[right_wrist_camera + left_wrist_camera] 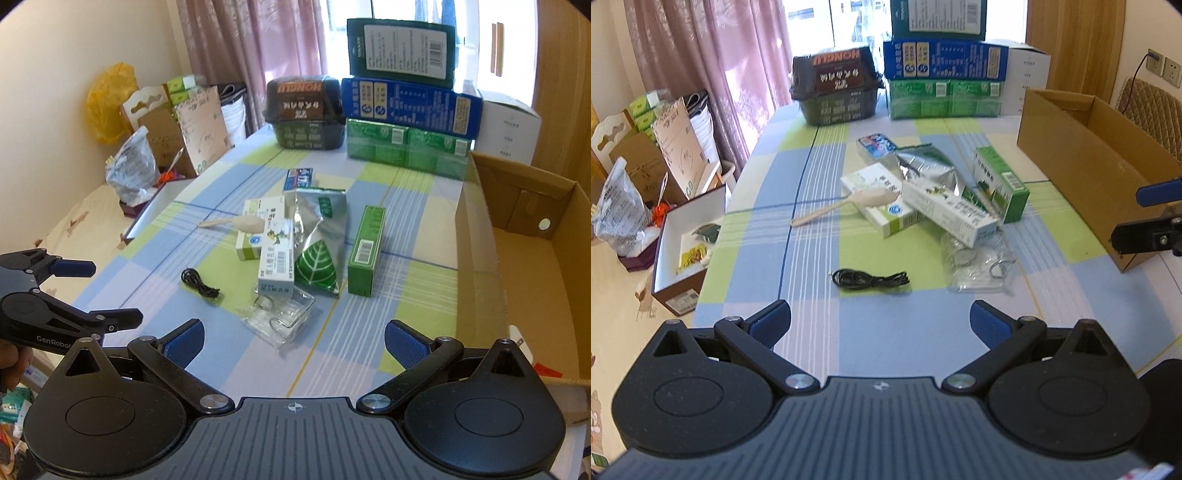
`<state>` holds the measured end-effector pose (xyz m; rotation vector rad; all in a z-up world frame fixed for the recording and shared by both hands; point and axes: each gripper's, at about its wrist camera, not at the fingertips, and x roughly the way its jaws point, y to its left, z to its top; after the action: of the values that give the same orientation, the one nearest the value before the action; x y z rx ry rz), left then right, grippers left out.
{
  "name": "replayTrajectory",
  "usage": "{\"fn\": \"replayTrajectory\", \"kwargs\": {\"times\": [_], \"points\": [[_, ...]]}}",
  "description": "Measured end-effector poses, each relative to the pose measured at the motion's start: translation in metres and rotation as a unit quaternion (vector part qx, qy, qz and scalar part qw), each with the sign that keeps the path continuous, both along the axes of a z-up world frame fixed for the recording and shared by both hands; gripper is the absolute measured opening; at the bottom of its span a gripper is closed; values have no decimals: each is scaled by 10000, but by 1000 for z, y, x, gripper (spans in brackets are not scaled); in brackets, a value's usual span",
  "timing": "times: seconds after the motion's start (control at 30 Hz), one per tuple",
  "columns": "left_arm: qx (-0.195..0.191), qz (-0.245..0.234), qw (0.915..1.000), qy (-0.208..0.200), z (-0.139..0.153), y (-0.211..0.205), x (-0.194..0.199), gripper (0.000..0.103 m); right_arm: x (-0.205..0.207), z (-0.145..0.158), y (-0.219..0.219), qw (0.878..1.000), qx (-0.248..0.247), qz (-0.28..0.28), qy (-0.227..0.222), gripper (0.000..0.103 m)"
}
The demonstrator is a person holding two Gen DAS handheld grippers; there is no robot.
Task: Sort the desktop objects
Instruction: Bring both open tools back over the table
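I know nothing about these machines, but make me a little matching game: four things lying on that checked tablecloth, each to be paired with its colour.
Things:
1. spoon
2. cable
3. tall carton
4. hook packet

Colours:
A. clear
B. green
C. beige
D. black

Pairs: 1-C, 2-D, 3-B, 4-A

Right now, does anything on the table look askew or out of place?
Yes: the white medicine box lies tilted across a clear plastic packet, and the wooden spoon rests propped on another box. Nothing looks spilled.
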<state>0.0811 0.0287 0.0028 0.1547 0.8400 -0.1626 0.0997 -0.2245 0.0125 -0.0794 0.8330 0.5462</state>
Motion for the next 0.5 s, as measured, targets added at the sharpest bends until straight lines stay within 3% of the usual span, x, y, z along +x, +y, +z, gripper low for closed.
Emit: {"fn": "replayTrajectory", "kwargs": {"times": [0.27, 0.5], "points": [[-62, 47, 9999, 119, -14, 5, 9, 102, 15, -18, 8, 9994, 46, -58, 351, 101], [-142, 80, 9998, 152, -20, 10, 19, 102, 23, -23, 21, 9993, 47, -23, 369, 101]]}}
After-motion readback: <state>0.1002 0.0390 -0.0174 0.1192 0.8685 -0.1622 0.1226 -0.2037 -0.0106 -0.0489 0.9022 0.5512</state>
